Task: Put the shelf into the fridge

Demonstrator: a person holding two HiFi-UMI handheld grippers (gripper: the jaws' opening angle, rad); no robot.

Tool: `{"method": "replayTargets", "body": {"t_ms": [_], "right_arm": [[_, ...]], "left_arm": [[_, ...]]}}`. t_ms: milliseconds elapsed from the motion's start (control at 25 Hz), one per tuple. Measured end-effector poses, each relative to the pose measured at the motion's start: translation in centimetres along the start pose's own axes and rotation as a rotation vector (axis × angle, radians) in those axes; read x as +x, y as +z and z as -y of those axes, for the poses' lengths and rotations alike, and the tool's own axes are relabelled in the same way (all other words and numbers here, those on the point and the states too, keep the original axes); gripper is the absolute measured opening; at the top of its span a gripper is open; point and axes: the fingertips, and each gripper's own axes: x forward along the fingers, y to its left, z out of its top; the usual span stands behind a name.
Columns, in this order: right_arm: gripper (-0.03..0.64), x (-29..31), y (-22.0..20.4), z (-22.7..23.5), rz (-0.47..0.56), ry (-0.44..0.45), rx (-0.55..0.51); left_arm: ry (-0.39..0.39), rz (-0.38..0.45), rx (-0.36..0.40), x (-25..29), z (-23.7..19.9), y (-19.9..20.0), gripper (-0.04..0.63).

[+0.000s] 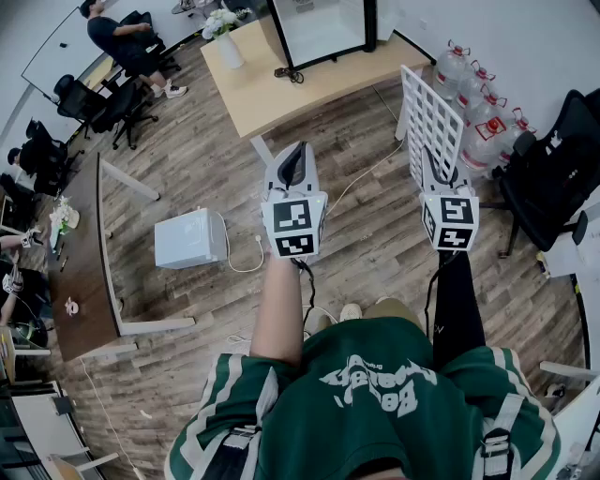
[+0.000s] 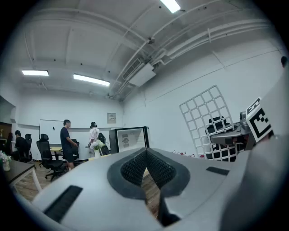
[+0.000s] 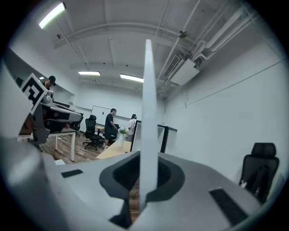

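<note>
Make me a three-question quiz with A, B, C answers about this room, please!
1. Where does the fridge stand? A on the floor; B on the wooden table; C on a chair.
2. What colour is the shelf? A red; B black; C white.
3. What is the right claw doing? A pinching the shelf; B hanging open, empty; C staying out of sight.
Answers: B, the fridge sits on the tabletop; C, its grid is white; A, the claw's pads press on the upright shelf's edge.
</note>
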Motion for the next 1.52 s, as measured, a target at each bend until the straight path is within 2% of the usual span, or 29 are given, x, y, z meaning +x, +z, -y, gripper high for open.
{"method": "replayTargets", "body": {"t_ms": [800,1120,1520], "right_arm": [[0.031,-0.2,-0.7,0.2,0.038,-0.007,0.039],[0.031,4.8,-1.8,2.7,0.024,0.01,0.05],[0.029,14.2,-1.9,8.1,0.033,0.079,0.042]], "left_arm": [[-0.011,0.0,0.009,0.4,0.1,-0.7,0.0],[-0.005,-0.018,0.009,5.8,0.4,-1.0,0.0],[0.07,-0.069,0.003,15.5,0.0,-1.2,0.0]]}}
